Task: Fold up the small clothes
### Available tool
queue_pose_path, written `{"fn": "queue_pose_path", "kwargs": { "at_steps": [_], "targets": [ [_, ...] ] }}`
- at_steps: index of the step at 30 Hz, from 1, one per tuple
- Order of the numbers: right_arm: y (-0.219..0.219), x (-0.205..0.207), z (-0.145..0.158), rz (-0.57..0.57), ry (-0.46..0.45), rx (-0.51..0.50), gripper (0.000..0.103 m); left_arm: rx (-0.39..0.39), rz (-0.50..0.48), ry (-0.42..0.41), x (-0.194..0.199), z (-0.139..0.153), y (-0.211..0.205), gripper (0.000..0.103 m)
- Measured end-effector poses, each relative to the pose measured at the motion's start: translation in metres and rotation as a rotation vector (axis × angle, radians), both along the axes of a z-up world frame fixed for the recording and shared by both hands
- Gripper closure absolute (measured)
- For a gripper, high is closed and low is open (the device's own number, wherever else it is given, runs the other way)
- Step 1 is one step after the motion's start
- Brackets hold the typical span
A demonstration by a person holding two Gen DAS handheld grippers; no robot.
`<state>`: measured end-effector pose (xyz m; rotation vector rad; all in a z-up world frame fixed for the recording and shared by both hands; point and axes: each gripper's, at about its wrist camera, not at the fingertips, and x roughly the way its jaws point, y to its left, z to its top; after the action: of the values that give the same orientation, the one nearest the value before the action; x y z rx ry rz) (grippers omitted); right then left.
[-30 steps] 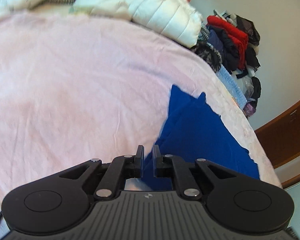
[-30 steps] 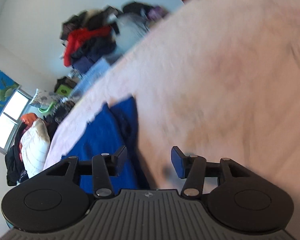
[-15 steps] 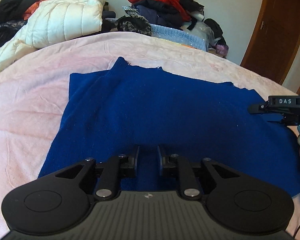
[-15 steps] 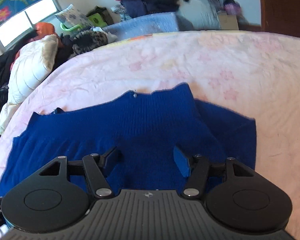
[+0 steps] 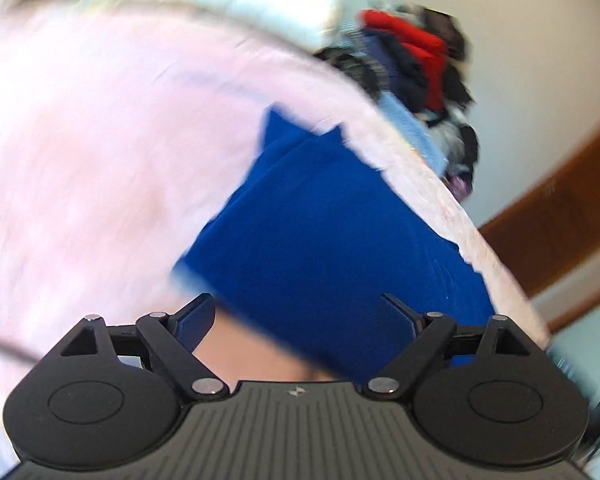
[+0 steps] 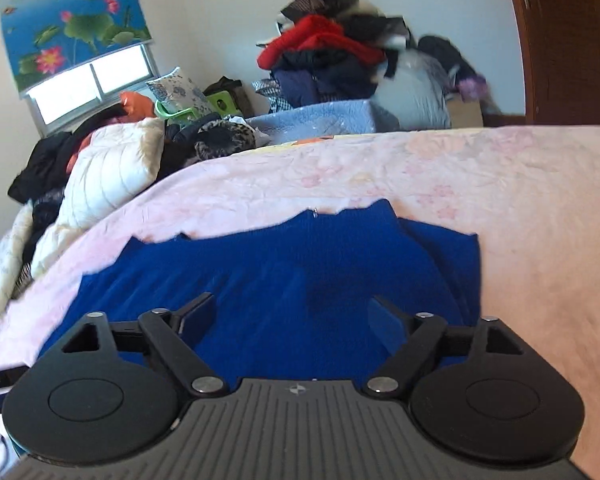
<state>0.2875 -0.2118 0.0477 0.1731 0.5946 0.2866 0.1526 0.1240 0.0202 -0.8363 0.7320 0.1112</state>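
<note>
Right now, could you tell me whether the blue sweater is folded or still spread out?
Folded, at least once: the blue sweater lies on the pink bedspread with one layer lapped over another, whose edge shows at the right.

Royal blue sweater [image 6: 284, 276]; pale pink floral bedspread [image 6: 460, 168]; red garment [image 6: 320, 36] atop pile

Left gripper [image 5: 298, 312]: matte black plastic, two round discs, angled link arms, silver screws, dark-blue finger pads [image 5: 196, 318].
Housing: grey ribbed plate, small white logo.
Cable: thin black, at its left edge.
Right gripper [image 6: 292, 312]: same black build, silver screws, blue pads.
</note>
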Motion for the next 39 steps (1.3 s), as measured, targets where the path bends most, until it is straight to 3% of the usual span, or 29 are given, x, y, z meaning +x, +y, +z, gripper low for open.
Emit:
{"fn": "queue_pose_path", "kwargs": {
  "at_steps": [2,4,6,8,14,16,18,20,23,26,28,30,32,34,37,39],
  "targets": [
    [0.0,-0.016,-0.013,-0.013,0.012,-0.03,0.017,-0.125,0.082,-0.029,-0.014,-0.008,0.012,0.016],
    [-0.002,-0.021,-0.028,-0.024,0.055,-0.01,0.018,-0.188,0.116,-0.018,-0.013,-0.01,0.019,0.016],
    [-0.005,-0.027,-0.037,-0.032,0.02,0.02,0.015,-0.252,0.152,-0.017,-0.008,-0.015,0.025,0.016],
    [-0.004,-0.03,-0.045,-0.014,-0.019,0.036,0.008,-0.283,0.202,-0.022,-0.002,-0.017,0.029,0.016],
    [-0.007,-0.03,-0.045,-0.001,-0.019,0.07,0.006,-0.29,0.265,-0.045,0.023,-0.023,0.027,0.028],
    [-0.012,-0.03,-0.045,0.001,-0.02,0.101,0.006,-0.285,0.275,-0.043,0.029,-0.024,0.026,0.039],
    [-0.015,-0.031,-0.046,0.002,-0.021,0.124,0.006,-0.285,0.282,-0.024,0.033,-0.027,0.027,0.064],
    [-0.016,-0.031,-0.046,0.003,-0.021,0.132,0.005,-0.27,0.281,0.006,0.036,-0.029,0.027,0.078],
    [-0.016,-0.031,-0.047,0.007,-0.021,0.142,0.004,-0.186,0.278,0.036,0.039,-0.026,0.023,0.093],
    [-0.018,-0.031,-0.048,0.012,-0.02,0.16,0.003,-0.05,0.25,0.05,0.047,-0.012,0.01,0.097],
    [-0.02,-0.031,-0.048,0.014,-0.019,0.179,0.003,0.108,0.177,0.035,0.058,0.005,-0.01,0.097],
    [-0.025,-0.031,-0.048,0.013,-0.014,0.219,0.003,0.321,0.038,-0.033,0.073,0.029,-0.048,0.098],
    [-0.037,-0.029,-0.049,0.005,0.006,0.313,0.003,0.548,-0.125,-0.121,0.079,0.048,-0.102,0.098],
    [-0.055,-0.018,-0.045,-0.019,0.085,0.47,0.001,0.67,-0.293,-0.195,0.077,0.053,-0.151,0.098],
    [-0.079,0.011,-0.033,0.002,0.215,0.709,0.003,0.752,-0.464,-0.244,0.065,0.038,-0.206,0.097],
    [-0.078,0.036,-0.023,0.096,0.296,0.75,0.002,0.76,-0.505,-0.223,0.061,0.022,-0.222,0.097]
  ]
}}
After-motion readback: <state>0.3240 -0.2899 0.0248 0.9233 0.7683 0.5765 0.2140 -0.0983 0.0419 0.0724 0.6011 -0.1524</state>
